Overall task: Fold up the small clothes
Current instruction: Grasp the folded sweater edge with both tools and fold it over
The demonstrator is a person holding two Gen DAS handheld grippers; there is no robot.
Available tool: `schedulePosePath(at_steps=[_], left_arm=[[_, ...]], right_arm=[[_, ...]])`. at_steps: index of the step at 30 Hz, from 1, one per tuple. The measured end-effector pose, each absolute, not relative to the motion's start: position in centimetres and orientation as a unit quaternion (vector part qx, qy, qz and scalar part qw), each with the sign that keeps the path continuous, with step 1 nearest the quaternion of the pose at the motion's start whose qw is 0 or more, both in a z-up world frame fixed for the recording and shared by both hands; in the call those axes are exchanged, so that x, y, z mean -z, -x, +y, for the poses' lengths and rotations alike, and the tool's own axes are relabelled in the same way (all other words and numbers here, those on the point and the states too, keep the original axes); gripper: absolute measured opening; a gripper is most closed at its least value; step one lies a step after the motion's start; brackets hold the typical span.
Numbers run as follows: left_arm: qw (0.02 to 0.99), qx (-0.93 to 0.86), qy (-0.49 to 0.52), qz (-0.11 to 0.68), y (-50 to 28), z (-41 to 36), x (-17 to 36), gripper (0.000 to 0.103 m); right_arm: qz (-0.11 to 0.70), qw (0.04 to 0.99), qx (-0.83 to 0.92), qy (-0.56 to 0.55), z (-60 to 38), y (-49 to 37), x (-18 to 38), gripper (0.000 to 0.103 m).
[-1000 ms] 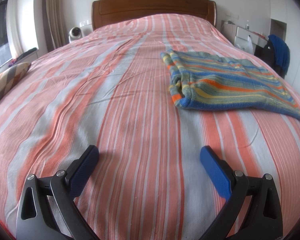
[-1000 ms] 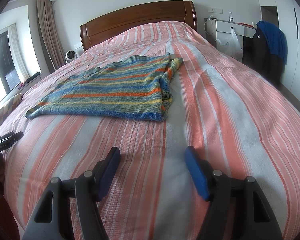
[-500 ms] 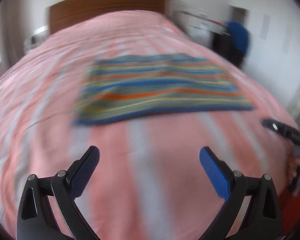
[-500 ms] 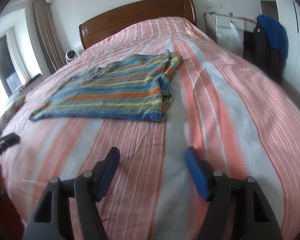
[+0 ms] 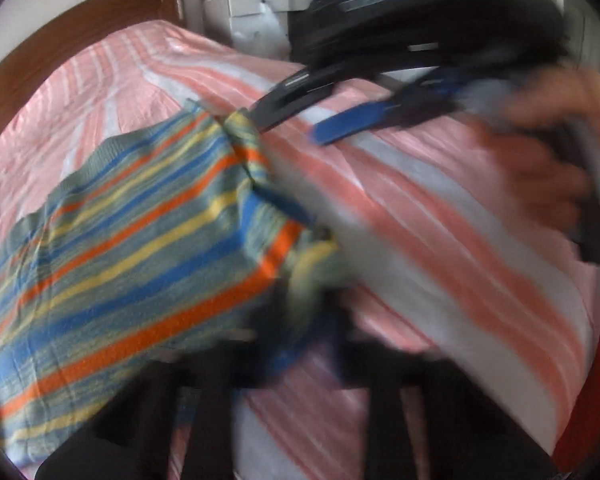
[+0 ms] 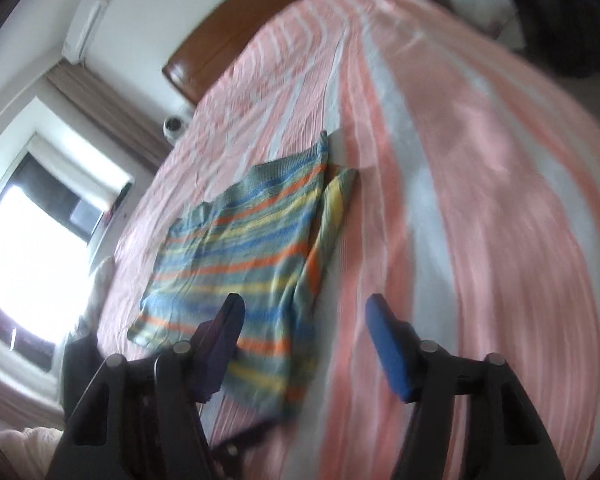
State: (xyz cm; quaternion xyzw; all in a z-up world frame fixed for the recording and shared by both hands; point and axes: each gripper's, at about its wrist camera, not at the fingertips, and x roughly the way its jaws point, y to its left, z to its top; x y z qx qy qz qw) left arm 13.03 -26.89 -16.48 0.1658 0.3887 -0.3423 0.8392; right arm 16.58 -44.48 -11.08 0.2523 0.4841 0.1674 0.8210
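**Both claws at the striped knit, pics blurred**

Left claw (image 5: 300, 320): heavy motion blur in left wrist view. Fingers look drawn close together w/ a bunched corner of the striped knit top (image 5: 132, 240) between them, but whether it's clamped – can't tell. Knit spreads out to the left of this claw, lying on the bed (image 5: 420, 208).

Right claw (image 6: 304, 344): jaws wide apart, nothing between the pads. Left finger (image 6: 224, 336) hangs over the near edge of the knit top (image 6: 252, 240); blue right finger (image 6: 388, 352) over bare sheet just beside it. Seen from the left wrist cam, right claw (image 5: 292, 124) sits ahead & to the right of left claw, tips at the knit's far corner, person's hand (image 5: 548, 152) on its grip.

Beyond: pink/white striped bed (image 6: 460, 200), wood headboard (image 6: 204, 56) far ahead, window (image 6: 28, 240) to the left.
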Motion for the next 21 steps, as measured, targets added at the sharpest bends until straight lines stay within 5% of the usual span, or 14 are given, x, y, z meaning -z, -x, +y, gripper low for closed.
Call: schedulePosePath(at_steps=[5,7,16,21], left_arm=[[0.847,0.367,-0.124,0.364,-11.5,-24.8,15.3,0.004],[0.853,0.371,-0.099,0.353,-11.1,-22.8,14.3,0.004],[0.888,0.290,0.072,0.350,-11.0,-5.5,10.7,0.004],[0.892,0.217,0.136,0.373,-11.3,2.4,12.3,0.004]], right_arm=[[0.517,0.781,-0.173,-0.304,-42.9,-24.3,14.8,0.053],[0.518,0.784,-0.168,-0.297,-41.3,-26.0,15.2,0.009],[0.476,0.822,-0.246,-0.193,-29.9,-27.2,6.1,0.009],[0.486,0.812,-0.285,-0.154,-18.9,-30.2,6.0,0.009]])
